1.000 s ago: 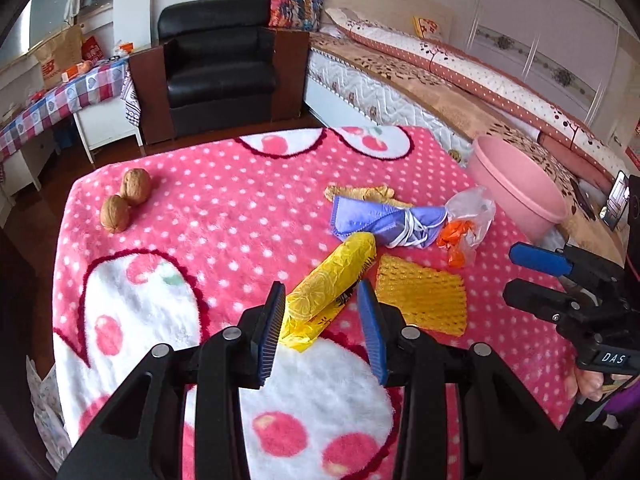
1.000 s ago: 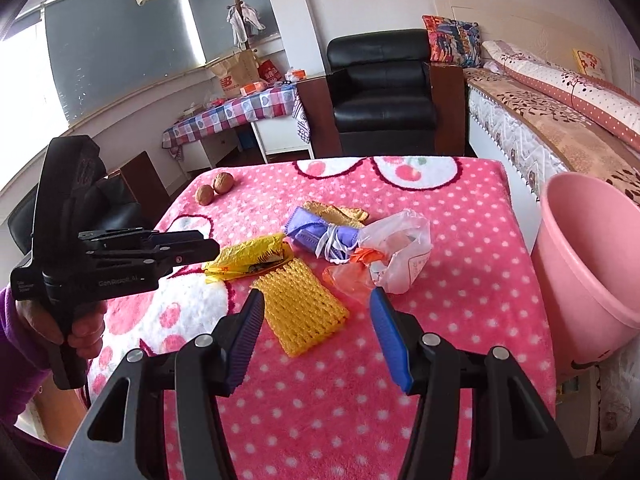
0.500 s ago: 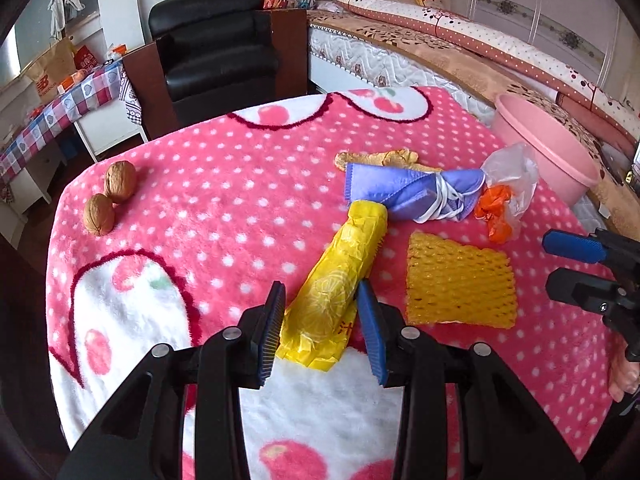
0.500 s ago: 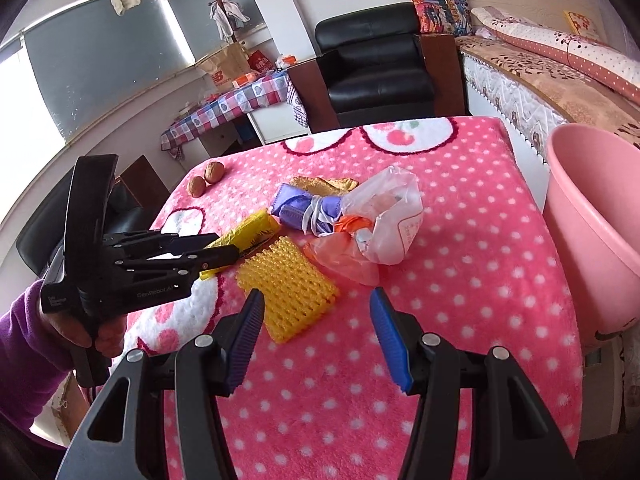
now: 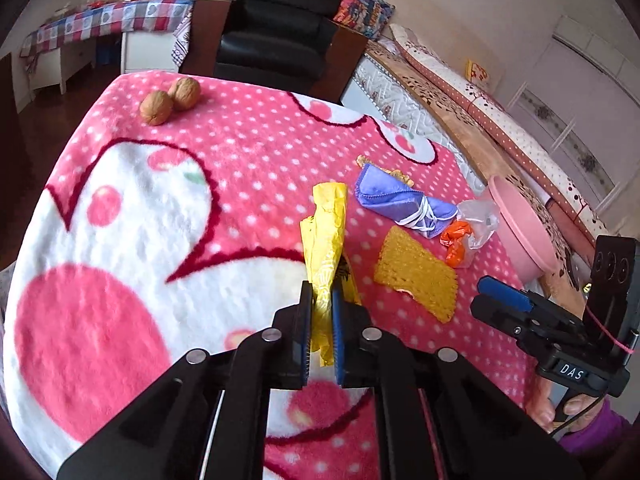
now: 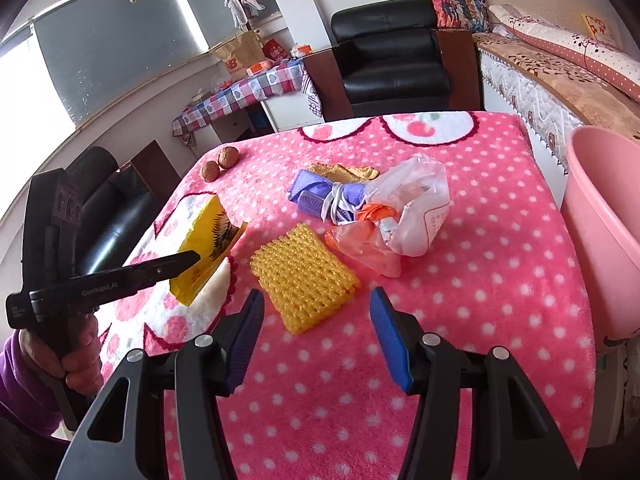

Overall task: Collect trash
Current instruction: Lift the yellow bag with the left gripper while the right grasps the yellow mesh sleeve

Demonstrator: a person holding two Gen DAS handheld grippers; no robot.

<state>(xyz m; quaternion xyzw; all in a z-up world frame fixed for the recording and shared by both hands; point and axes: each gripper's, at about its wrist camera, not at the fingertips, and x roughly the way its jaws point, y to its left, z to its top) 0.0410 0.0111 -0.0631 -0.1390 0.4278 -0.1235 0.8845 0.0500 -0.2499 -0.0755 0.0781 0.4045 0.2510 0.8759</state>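
Yellow foil, crumpled flat — the snack wrapper (image 5: 326, 232) is pinched at its near end by the left gripper (image 5: 321, 312), whose fingers have just been closing and now squeeze it, so it can be lifted off the pink polka-dot blanket (image 5: 256, 152) covering the table. The grip sits low on the wrapper, leaving most of it sticking out ahead. The right gripper (image 6: 316, 334) hovers with fingers wide and empty just short of the yellow foam net (image 6: 304, 272), likely the next pick. The pink bin (image 6: 604, 232) waits at the table's right edge — the probable destination.
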